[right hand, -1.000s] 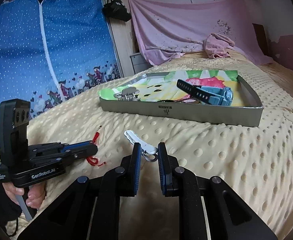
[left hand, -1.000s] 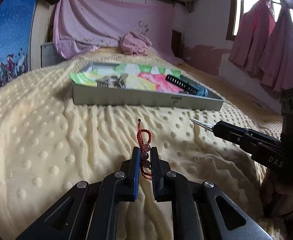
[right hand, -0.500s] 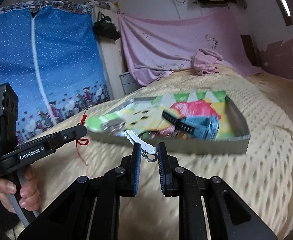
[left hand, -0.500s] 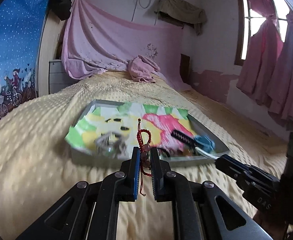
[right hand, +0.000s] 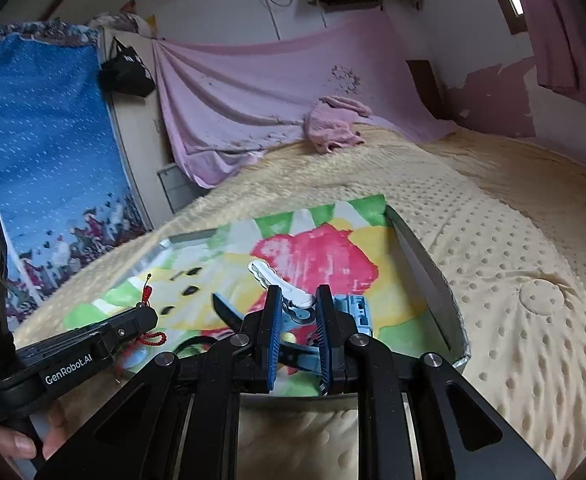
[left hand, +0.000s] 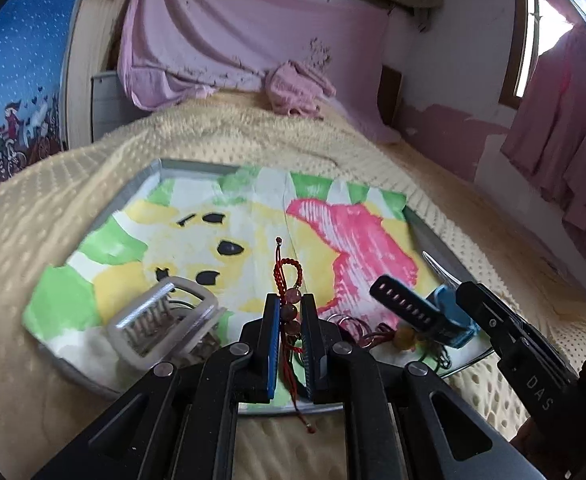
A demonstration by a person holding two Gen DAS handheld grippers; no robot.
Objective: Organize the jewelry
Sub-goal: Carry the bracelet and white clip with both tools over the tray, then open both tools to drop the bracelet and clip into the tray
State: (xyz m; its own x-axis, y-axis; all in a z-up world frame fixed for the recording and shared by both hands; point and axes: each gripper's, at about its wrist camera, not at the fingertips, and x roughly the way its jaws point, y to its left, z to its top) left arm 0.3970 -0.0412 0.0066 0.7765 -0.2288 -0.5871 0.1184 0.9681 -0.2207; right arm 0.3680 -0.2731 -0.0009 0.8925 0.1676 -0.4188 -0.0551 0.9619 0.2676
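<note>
The left gripper (left hand: pixel 289 312) was pinched nearly shut on a red beaded bracelet (left hand: pixel 289 300), held over the near edge of the grey tray (left hand: pixel 181 166). Its view alone showed a silver watch band (left hand: pixel 165 324) lying in the tray's near left. The right gripper (right hand: pixel 298 308) clamped a white hair clip (right hand: pixel 277 280) above the tray; only that view caught the person's hand (right hand: pixel 13 446).
</note>
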